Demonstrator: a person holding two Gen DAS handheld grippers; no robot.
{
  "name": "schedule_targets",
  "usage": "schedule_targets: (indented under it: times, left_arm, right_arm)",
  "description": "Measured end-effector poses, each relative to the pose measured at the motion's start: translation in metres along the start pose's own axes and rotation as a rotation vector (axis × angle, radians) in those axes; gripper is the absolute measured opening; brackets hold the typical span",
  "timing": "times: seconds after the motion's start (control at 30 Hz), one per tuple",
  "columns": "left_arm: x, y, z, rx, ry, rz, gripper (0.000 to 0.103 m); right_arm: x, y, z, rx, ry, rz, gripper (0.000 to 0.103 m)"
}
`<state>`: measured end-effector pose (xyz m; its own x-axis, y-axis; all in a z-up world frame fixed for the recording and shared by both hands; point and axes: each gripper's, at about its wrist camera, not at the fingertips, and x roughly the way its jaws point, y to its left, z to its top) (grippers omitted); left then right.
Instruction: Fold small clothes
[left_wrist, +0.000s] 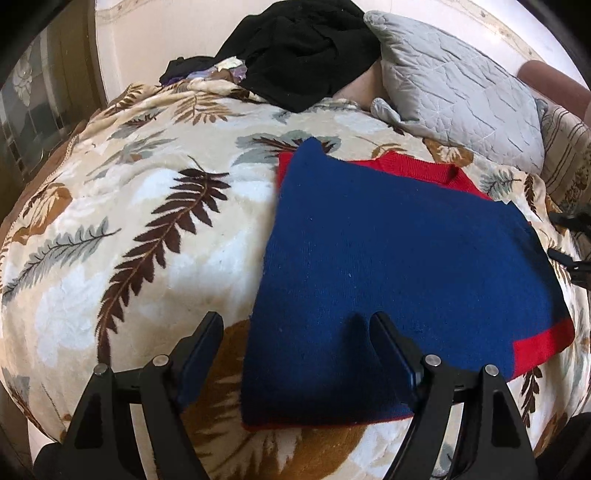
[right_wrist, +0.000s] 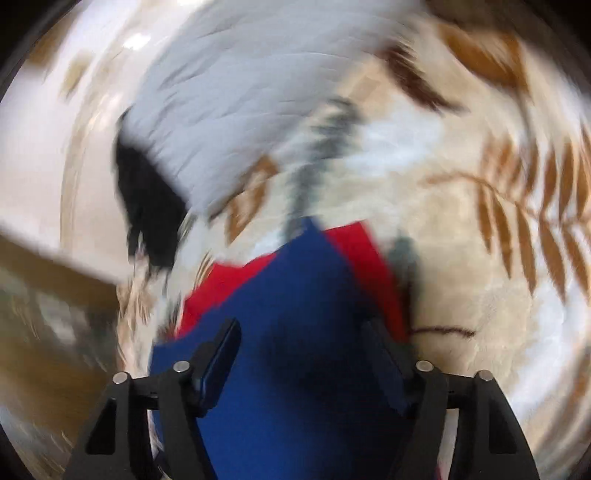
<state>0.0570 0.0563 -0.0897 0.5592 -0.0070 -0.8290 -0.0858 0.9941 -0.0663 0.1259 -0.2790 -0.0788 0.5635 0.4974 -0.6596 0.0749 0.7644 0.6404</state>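
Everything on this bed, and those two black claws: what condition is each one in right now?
Blue and red sweater: folded over, lying flat on the blanket.
Leaf-print blanket: spread over the bed.
Grey pillow: lying at the bed's far end.
Black clothes: heaped, unfolded.
Left gripper: open, over the sweater's edge.
Right gripper: open, above the sweater; view blurred.

Both cameras sit close above the bed (left_wrist: 110, 229), tilted down along their grippers, the left sharp and facing the far pillow (left_wrist: 461, 99), the right blurred and nearer, and both share the blue and red sweater (left_wrist: 388, 266), pillow and black clothes (left_wrist: 306, 48).
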Motion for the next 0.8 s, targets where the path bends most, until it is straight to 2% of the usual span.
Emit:
schedule_targets:
  times: [0.07, 0.13, 0.17, 0.23, 0.3, 0.33, 0.4, 0.43, 0.47, 0.5, 0.53, 0.57, 0.6, 0.67, 0.73, 0.8]
  left_arm:
    - [0.0, -0.002, 0.0, 0.009, 0.002, -0.008, 0.082]
    - [-0.003, -0.005, -0.003, 0.016, 0.008, -0.004, 0.082]
    - [-0.005, -0.005, -0.003, 0.017, 0.011, -0.007, 0.082]
    - [-0.013, -0.004, -0.004, 0.03, 0.012, -0.005, 0.082]
    - [-0.022, -0.002, -0.006, 0.024, -0.019, 0.004, 0.082]
    - [-0.023, -0.001, -0.006, 0.02, -0.019, 0.007, 0.082]
    - [-0.027, 0.0, -0.007, 0.008, -0.008, -0.003, 0.082]
    - [-0.029, -0.001, -0.008, 0.005, -0.009, -0.007, 0.082]
    - [-0.032, -0.001, -0.009, 0.009, -0.014, -0.005, 0.082]
    - [-0.035, -0.002, -0.01, 0.013, -0.018, -0.001, 0.082]
    - [-0.039, -0.002, -0.01, 0.016, -0.021, 0.0, 0.082]
    - [-0.043, -0.002, -0.011, 0.022, -0.022, -0.003, 0.082]
    - [-0.046, -0.001, -0.012, 0.027, -0.025, -0.004, 0.082]
    - [-0.053, 0.0, -0.015, 0.029, -0.05, 0.01, 0.082]
    - [-0.053, 0.003, -0.015, 0.016, -0.042, 0.013, 0.082]
    - [-0.053, 0.004, -0.016, -0.005, -0.03, 0.0, 0.082]
  right_arm:
    - [0.0, 0.01, -0.012, -0.062, 0.014, 0.022, 0.081]
    - [0.02, -0.005, -0.02, -0.068, 0.076, -0.14, 0.082]
    - [0.022, -0.016, -0.022, -0.026, 0.075, -0.161, 0.078]
    - [-0.001, -0.008, -0.029, 0.002, 0.011, -0.151, 0.076]
    - [-0.024, 0.019, -0.043, -0.07, -0.018, -0.113, 0.077]
    - [-0.032, 0.028, -0.051, -0.091, -0.028, -0.085, 0.077]
    - [-0.04, 0.047, -0.068, -0.162, -0.005, -0.006, 0.084]
    - [-0.037, 0.047, -0.076, -0.186, 0.01, -0.008, 0.084]
    - [-0.027, 0.037, -0.082, -0.187, 0.037, -0.065, 0.085]
    - [-0.018, 0.026, -0.083, -0.161, 0.065, -0.122, 0.085]
    - [-0.006, 0.005, -0.085, -0.069, 0.107, -0.21, 0.085]
    - [-0.013, -0.008, -0.089, -0.003, 0.078, -0.186, 0.079]
    - [-0.027, -0.005, -0.093, 0.005, 0.027, -0.146, 0.08]
    - [-0.042, 0.012, -0.103, -0.045, 0.022, -0.134, 0.082]
    - [-0.045, 0.017, -0.113, -0.071, 0.014, -0.129, 0.084]
    - [-0.034, -0.008, -0.115, -0.027, 0.049, -0.143, 0.087]
